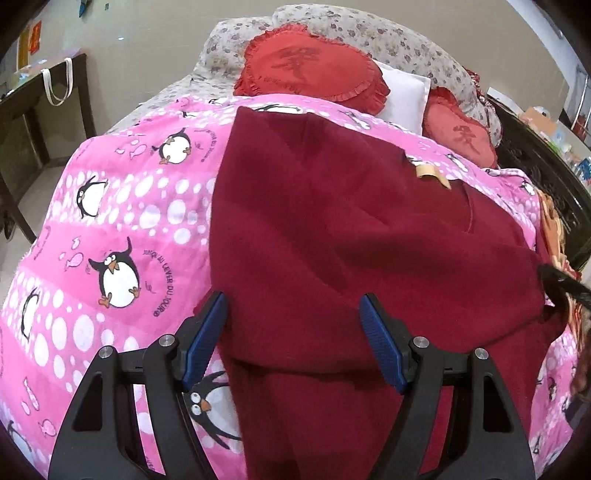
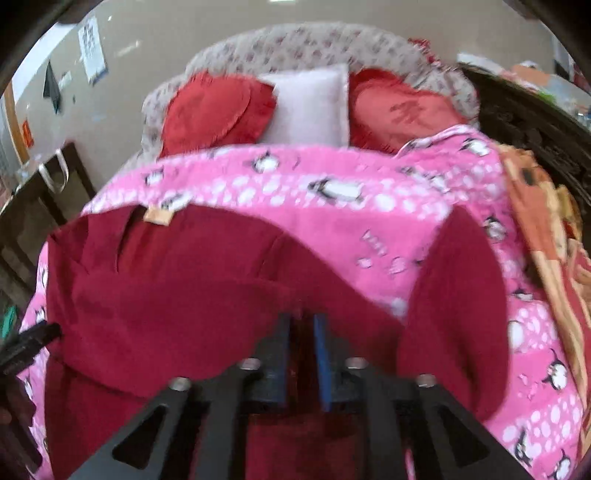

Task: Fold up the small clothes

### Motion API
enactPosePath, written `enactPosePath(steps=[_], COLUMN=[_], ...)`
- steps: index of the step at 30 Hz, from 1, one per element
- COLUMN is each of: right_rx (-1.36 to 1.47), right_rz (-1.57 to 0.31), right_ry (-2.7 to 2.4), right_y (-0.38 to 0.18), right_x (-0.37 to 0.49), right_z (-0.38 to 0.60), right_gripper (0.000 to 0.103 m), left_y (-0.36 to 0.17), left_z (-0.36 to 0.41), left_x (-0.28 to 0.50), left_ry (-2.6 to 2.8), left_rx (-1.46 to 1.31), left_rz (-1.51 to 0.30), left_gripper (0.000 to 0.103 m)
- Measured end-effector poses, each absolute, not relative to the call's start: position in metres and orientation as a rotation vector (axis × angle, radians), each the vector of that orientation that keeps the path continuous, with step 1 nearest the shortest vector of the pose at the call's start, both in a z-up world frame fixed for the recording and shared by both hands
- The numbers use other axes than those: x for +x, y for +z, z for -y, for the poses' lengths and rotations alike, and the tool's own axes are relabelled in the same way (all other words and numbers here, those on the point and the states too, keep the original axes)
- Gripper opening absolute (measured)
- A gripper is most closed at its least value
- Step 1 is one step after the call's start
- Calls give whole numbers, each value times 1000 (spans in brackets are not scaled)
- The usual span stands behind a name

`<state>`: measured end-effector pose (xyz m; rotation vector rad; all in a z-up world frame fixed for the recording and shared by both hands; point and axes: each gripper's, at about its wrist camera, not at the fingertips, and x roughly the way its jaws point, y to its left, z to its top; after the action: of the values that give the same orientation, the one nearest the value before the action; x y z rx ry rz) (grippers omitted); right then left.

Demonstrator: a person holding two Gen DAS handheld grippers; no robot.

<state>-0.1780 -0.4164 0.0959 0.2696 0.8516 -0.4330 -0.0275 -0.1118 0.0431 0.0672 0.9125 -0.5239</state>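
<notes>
A plain dark maroon knit garment [image 1: 332,229] carries a small tan label [image 1: 432,173] and lies on a bright pink quilt [image 1: 110,221] (white dots, black-and-white penguins with orange feet). Behind are red ruffled cushions [image 1: 310,70], a plain white pillow [image 2: 310,107] and a grey floral bedspread [image 1: 369,33].

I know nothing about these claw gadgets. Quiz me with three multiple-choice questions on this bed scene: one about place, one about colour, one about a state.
1. Where does the dark red garment lie?
A on the pink penguin blanket
B on the floor
C on the dark table

2. What colour is the pillow between the two red cushions?
A blue
B white
C green

3. How does the left claw stand?
A wide open
B shut
C out of view

Answers: A, pink blanket shows around the garment; B, it is plain white; A, its blue pads stand far apart.
</notes>
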Motion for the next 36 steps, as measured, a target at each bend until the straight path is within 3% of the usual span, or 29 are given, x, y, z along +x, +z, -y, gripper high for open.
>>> enactPosePath(steps=[4, 10, 15, 21, 29, 36], right_rx=[303, 278, 320, 372, 605, 595], right_rz=[-788, -942, -909, -805, -874, -867], right_ry=[-358, -317, -279, -474, -563, -593], right_y=[109, 58, 83, 121, 88, 72], right_x=[-191, -156, -170, -203, -187, -176], right_z=[403, 388, 392, 458, 549, 566], right_gripper=[32, 33, 39, 65, 65, 65], left_y=[36, 49, 71, 87, 70, 62], left_z=[112, 111, 113, 131, 154, 152], left_x=[-28, -38, -50, -64, -67, -61], left_ry=[-509, -499, -520, -588, -616, -583], left_rx=[73, 61, 78, 65, 106, 108], left_rz=[-923, -920, -860, -831, -890, -892], left_gripper=[74, 74, 74, 74, 74, 74])
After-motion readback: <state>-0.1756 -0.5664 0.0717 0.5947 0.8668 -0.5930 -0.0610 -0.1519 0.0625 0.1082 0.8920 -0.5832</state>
